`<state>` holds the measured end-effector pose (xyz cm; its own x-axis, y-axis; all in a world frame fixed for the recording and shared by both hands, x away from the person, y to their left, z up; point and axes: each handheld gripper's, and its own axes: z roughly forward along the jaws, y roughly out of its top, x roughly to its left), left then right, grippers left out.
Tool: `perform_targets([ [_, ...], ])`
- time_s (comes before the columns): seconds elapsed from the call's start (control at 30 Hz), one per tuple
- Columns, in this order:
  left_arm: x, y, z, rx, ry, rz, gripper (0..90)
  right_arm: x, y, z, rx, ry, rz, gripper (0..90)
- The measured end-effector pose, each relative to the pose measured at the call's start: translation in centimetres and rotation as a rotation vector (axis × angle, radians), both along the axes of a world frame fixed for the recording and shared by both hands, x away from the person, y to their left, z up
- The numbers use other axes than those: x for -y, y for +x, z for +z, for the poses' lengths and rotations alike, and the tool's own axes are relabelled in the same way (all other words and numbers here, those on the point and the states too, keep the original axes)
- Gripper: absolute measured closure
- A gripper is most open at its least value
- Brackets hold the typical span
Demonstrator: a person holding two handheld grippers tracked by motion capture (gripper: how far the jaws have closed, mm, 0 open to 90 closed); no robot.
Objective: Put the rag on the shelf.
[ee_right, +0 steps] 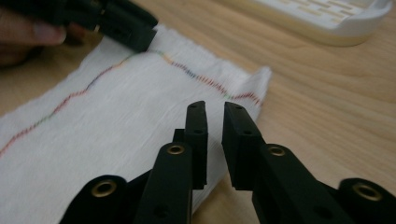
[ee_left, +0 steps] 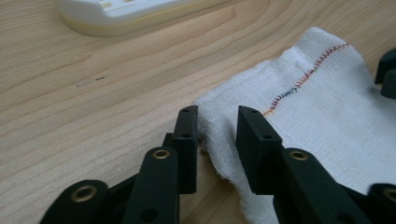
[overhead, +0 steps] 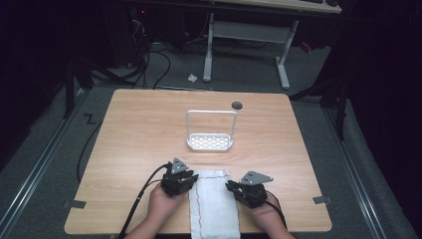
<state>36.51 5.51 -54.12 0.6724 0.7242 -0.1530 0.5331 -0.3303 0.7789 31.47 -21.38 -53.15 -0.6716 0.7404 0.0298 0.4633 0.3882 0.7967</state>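
Observation:
A white cloth (overhead: 214,204) with a multicoloured stitched seam lies folded lengthwise at the table's front edge. My left gripper (overhead: 191,180) is at the cloth's far left corner. In the left gripper view the jaws (ee_left: 217,112) stand open, with the frayed edge of the cloth (ee_left: 317,107) between them. My right gripper (overhead: 231,186) is at the cloth's right edge. In the right gripper view its jaws (ee_right: 215,109) hover over the cloth (ee_right: 116,116) with a narrow gap and nothing visibly pinched. The left gripper's fingertips (ee_right: 126,23) show at that view's top left.
A white slotted rack (overhead: 210,143) with a tall wire handle stands mid-table, just beyond the cloth; its base (ee_left: 116,14) (ee_right: 327,18) shows in both gripper views. A dark round grommet (overhead: 237,105) is near the table's far edge. Bare wood lies left and right.

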Motion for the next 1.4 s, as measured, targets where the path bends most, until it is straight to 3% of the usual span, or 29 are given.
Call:
perform_targets([
  [0.07,0.1,0.1,0.0,-0.011,-0.012,0.000,76.4,-0.3,0.9,0.3,0.002,0.025,-0.079,67.8],
  [0.13,0.0,0.1,-0.1,-0.021,-0.019,-0.010,77.9,-0.5,1.4,0.3,-0.006,0.033,-0.106,63.9],
  [0.2,0.0,0.2,-0.1,-0.026,-0.024,-0.012,79.7,-1.1,2.4,0.1,-0.001,0.004,-0.161,58.0],
  [0.23,0.0,0.2,-0.1,-0.026,-0.022,-0.014,80.1,-1.4,2.7,0.0,-0.016,0.001,-0.181,57.9],
  [0.27,0.0,0.2,-0.1,-0.025,-0.022,-0.014,80.5,-1.8,3.5,-0.4,-0.067,0.016,-0.197,58.6],
  [0.33,0.0,0.1,-0.1,-0.023,-0.019,-0.013,80.6,-2.0,3.8,-0.5,-0.092,0.023,-0.200,60.4],
  [0.47,-0.1,0.1,-0.1,-0.028,-0.025,-0.011,80.6,-2.6,3.6,-0.6,-0.081,-0.002,-0.208,64.1],
  [0.57,-0.1,0.1,-0.1,-0.028,-0.025,-0.011,80.6,-2.2,3.3,-0.8,-0.082,0.018,-0.207,65.5],
  [0.8,-0.1,0.1,-0.1,-0.033,-0.031,-0.015,81.6,-2.0,3.4,-0.9,-0.098,0.039,-0.158,81.4],
  [0.93,-0.1,0.1,-0.1,-0.032,-0.030,-0.023,82.8,-1.9,2.8,-0.6,-0.064,0.034,-0.151,85.6],
  [1.0,-0.2,-0.1,0.0,-0.012,-0.037,-0.018,83.0,-1.9,2.5,-0.4,-0.050,0.040,-0.152,85.6],
  [1.1,-0.7,-0.8,0.1,0.035,-0.086,0.006,83.3,-1.9,1.7,0.4,0.006,0.078,-0.154,85.6],
  [1.13,-0.8,-1.1,0.2,0.068,-0.099,0.014,83.1,-2.0,1.5,0.5,0.020,0.080,-0.156,85.6],
  [1.17,-0.8,-1.4,0.3,0.106,-0.106,0.015,82.6,-2.3,1.1,0.9,0.064,0.071,-0.161,85.6],
  [1.2,-0.8,-1.8,0.4,0.153,-0.105,0.024,82.6,-2.3,1.1,0.9,0.064,0.071,-0.161,85.6],
  [1.23,-0.8,-2.1,0.6,0.173,-0.104,0.036,82.7,-2.4,1.0,1.0,0.083,0.076,-0.166,85.5],
  [1.33,-0.7,-2.9,1.4,0.198,-0.162,0.068,83.0,-2.6,0.5,1.5,0.136,0.094,-0.178,85.5],
  [1.4,-0.5,-3.2,1.9,0.222,-0.163,0.072,83.1,-2.6,0.2,1.8,0.179,0.090,-0.182,85.5],
])
